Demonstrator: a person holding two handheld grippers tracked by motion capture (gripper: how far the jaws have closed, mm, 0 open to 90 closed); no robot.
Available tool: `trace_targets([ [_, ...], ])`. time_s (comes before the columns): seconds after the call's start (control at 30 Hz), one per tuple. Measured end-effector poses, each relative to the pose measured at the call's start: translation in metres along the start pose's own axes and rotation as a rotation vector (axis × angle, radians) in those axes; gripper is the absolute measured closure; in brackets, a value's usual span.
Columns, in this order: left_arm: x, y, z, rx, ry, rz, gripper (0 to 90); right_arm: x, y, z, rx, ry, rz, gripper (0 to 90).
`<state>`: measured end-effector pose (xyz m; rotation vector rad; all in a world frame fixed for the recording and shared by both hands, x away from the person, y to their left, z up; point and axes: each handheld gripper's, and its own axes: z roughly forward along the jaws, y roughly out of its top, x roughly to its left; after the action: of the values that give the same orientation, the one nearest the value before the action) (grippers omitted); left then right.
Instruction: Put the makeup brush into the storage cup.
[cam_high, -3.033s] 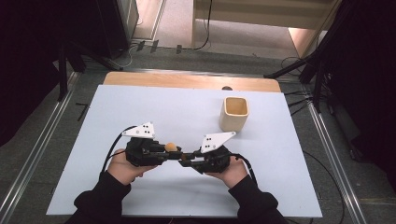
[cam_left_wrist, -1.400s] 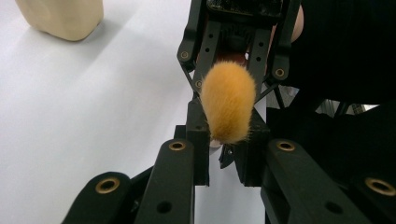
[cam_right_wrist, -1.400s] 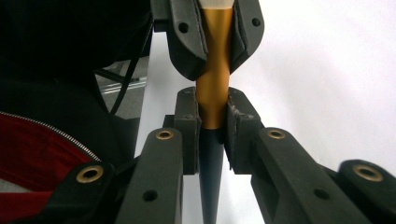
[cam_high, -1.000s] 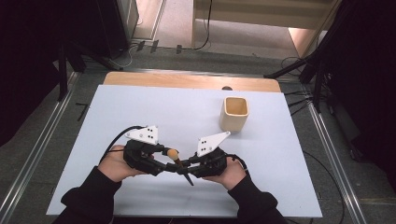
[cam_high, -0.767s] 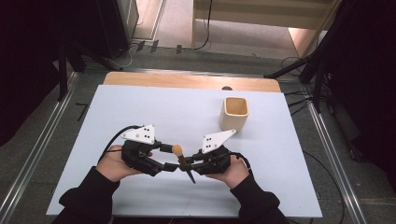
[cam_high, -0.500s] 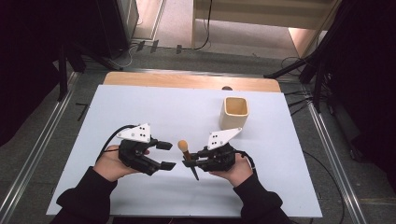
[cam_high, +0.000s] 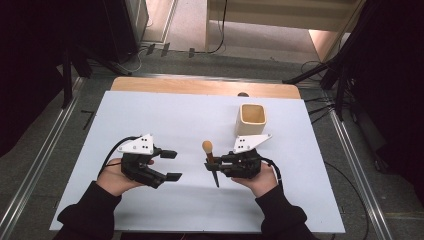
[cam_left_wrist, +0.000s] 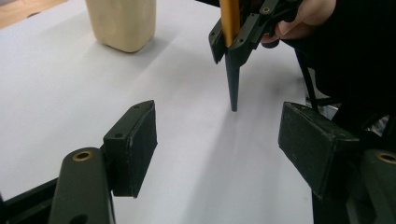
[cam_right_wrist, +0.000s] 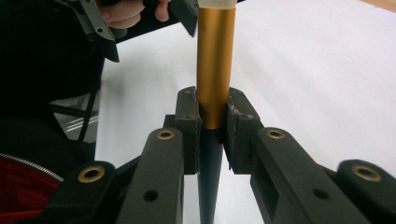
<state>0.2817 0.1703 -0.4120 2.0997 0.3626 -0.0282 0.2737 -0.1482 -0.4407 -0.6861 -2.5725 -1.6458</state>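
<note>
Over the white table (cam_high: 150, 115), the right gripper (cam_high: 216, 165) pinches a makeup brush (cam_high: 210, 162) at its middle, jaws pressed on the gold ferrule. The left gripper (cam_high: 170, 165), well apart from the brush, has just been opening its jaws, with nothing between them. The high view shows the brush's tan bristle head; the right gripper view shows the clamped gold ferrule (cam_right_wrist: 214, 70) above the black tapered handle, whose pointed tip (cam_left_wrist: 232, 88) shows in the left gripper view.
</note>
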Motion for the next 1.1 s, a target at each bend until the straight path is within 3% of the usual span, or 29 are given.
trace_targets([
  [0.2, 0.004, -0.007, -0.003, -0.014, 0.030, -0.024, 28.8, -0.003, -0.003, -0.006, -0.020, -0.037, 0.008, 79.0],
  [0.83, 0.006, -0.033, -0.015, -0.046, 0.137, -0.005, 27.1, -0.013, -0.008, -0.029, -0.065, -0.121, 0.023, 79.0],
  [0.97, 0.006, -0.036, -0.018, -0.053, 0.140, -0.006, 27.1, -0.014, -0.009, -0.032, -0.069, -0.132, 0.029, 79.0],
  [1.1, 0.007, -0.039, -0.023, -0.089, 0.165, -0.001, 27.1, -0.017, -0.010, -0.037, -0.075, -0.153, 0.039, 79.1],
])
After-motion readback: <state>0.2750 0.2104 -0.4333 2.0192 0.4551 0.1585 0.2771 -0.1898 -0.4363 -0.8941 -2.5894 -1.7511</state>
